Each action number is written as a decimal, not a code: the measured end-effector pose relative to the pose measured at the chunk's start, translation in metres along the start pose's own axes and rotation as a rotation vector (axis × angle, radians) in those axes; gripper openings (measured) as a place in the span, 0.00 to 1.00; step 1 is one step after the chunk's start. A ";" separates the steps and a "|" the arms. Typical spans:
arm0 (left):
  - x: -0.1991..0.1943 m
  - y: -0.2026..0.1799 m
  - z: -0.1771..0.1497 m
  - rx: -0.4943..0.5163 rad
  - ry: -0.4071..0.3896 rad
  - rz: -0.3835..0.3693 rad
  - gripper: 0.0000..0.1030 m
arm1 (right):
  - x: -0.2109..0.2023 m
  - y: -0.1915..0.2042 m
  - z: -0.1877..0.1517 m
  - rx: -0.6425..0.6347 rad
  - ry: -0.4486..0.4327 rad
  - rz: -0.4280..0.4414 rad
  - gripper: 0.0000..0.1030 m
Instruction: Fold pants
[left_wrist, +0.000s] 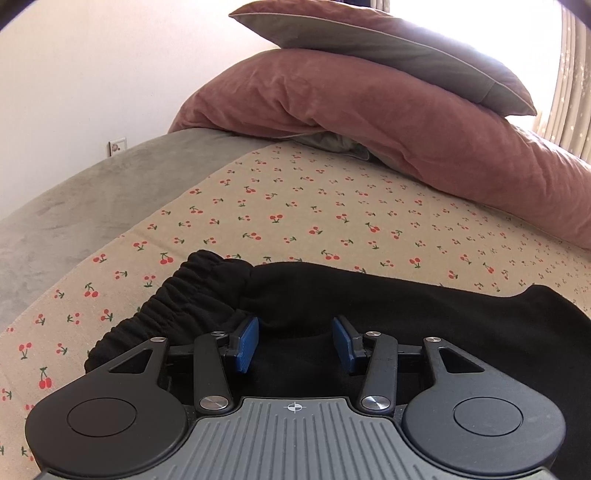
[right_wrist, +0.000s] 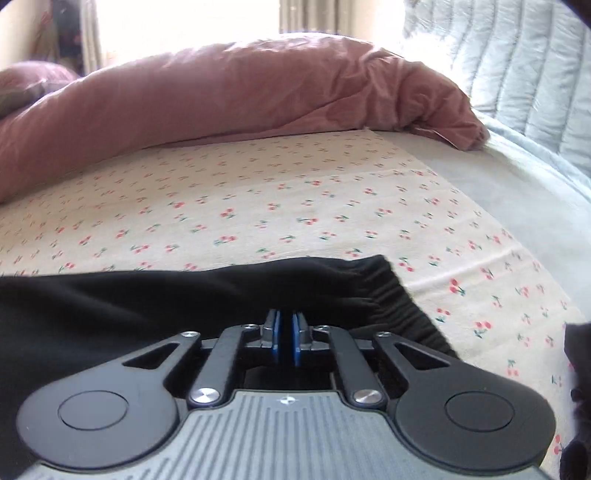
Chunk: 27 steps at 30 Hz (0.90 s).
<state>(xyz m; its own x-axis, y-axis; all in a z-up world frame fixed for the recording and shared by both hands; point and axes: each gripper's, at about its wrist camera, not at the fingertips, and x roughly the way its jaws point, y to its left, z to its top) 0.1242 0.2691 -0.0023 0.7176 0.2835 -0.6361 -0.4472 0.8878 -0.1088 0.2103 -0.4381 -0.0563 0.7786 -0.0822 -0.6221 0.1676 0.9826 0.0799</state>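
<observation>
Black pants (left_wrist: 369, 295) lie on the cherry-print sheet (left_wrist: 295, 206). Their gathered elastic waistband (left_wrist: 192, 291) is at the left in the left wrist view. My left gripper (left_wrist: 295, 325) hovers low over the black cloth just right of that band. Its blue pads (left_wrist: 246, 341) stand apart and a soft bulge of cloth lies between them without being pinched. In the right wrist view my right gripper (right_wrist: 286, 314) is shut on a fold of the pants (right_wrist: 147, 295). A gathered elastic edge (right_wrist: 399, 302) runs just to its right. That view is blurred.
A pink duvet (left_wrist: 369, 122) and a grey-backed pillow (left_wrist: 388, 48) are piled along the far side of the bed. Grey blanket (left_wrist: 74, 206) borders the sheet on the left. A pale quilted cover (right_wrist: 517, 74) lies at the far right. Something dark (right_wrist: 576, 354) shows at the right edge.
</observation>
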 end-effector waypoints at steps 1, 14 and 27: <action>-0.001 0.001 0.000 -0.007 0.000 -0.005 0.43 | -0.001 -0.017 -0.001 0.082 0.001 0.059 0.00; -0.037 -0.039 0.013 0.026 -0.025 -0.095 0.82 | -0.067 0.001 -0.003 0.174 0.068 0.230 0.49; -0.025 -0.204 -0.041 0.315 0.068 -0.326 0.83 | -0.063 0.017 -0.031 0.092 0.206 0.259 0.55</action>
<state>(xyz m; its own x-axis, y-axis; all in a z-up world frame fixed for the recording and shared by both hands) 0.1753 0.0661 0.0047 0.7523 -0.0445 -0.6573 -0.0117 0.9967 -0.0808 0.1452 -0.4110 -0.0392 0.6657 0.2125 -0.7154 0.0414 0.9466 0.3198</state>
